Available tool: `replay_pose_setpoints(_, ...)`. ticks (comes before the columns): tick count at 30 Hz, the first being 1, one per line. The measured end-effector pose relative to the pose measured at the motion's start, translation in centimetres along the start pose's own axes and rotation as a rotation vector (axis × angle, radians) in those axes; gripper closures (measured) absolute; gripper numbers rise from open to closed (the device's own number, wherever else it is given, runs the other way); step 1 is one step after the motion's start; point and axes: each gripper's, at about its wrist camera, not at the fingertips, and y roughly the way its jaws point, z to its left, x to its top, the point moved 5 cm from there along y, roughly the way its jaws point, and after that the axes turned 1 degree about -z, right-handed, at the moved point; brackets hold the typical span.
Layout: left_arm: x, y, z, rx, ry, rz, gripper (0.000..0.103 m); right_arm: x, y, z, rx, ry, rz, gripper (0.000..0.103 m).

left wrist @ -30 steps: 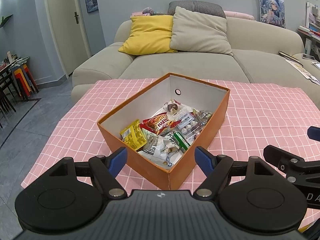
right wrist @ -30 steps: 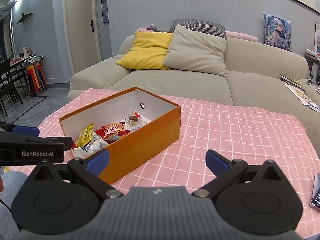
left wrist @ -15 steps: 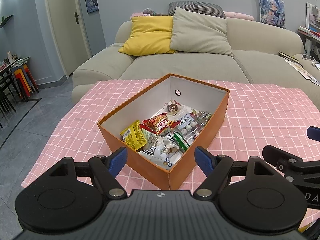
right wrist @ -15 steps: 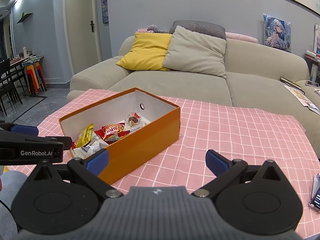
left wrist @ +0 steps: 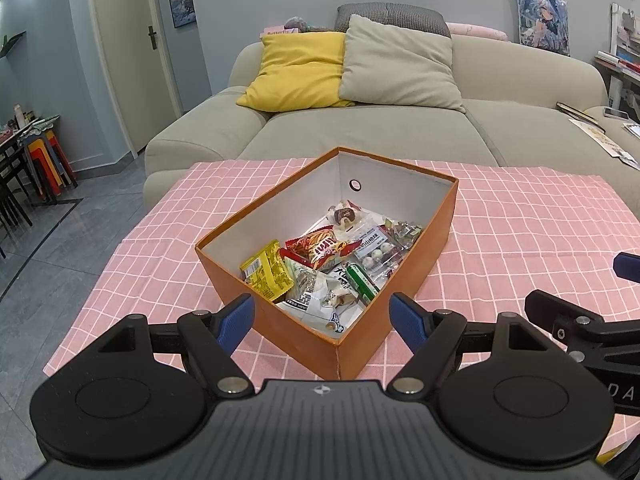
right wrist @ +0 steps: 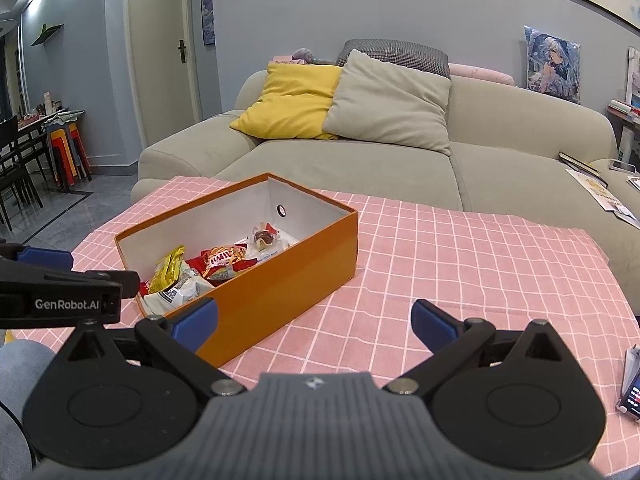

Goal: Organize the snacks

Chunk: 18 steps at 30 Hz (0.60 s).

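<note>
Orange box [left wrist: 436, 236] with white inside, pink white-checked tablecloth [left wrist: 520, 216], yellow cushion [left wrist: 298, 72], blue-padded black hand-held gripper [left wrist: 322, 322].

Both views are wide fisheyes, each looking forward along its own jaws and slightly down at the counter [left wrist: 520, 216], facing the sofa [left wrist: 400, 132] in the upper half of the frame. The left wrist view sits close behind the orange box [left wrist: 328, 344], which fills the frame's centre, and looks into it from a near corner. The right wrist view stands off to the box's [right wrist: 280, 292] right side, so the box lies left of centre. Both views share the box, the pink checked cloth [right wrist: 460, 264] and the sofa [right wrist: 400, 168]. Each view catches the other tool at its edge: lower right in the left view, middle left in the right view.
</note>
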Motion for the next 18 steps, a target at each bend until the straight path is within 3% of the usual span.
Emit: replay_pose_setpoints(18,-0.20,-0.16,-0.29,-0.004,0.004,-0.009,0.013,-0.38,0.38,-0.02,-0.010,0.013,0.014,0.004)
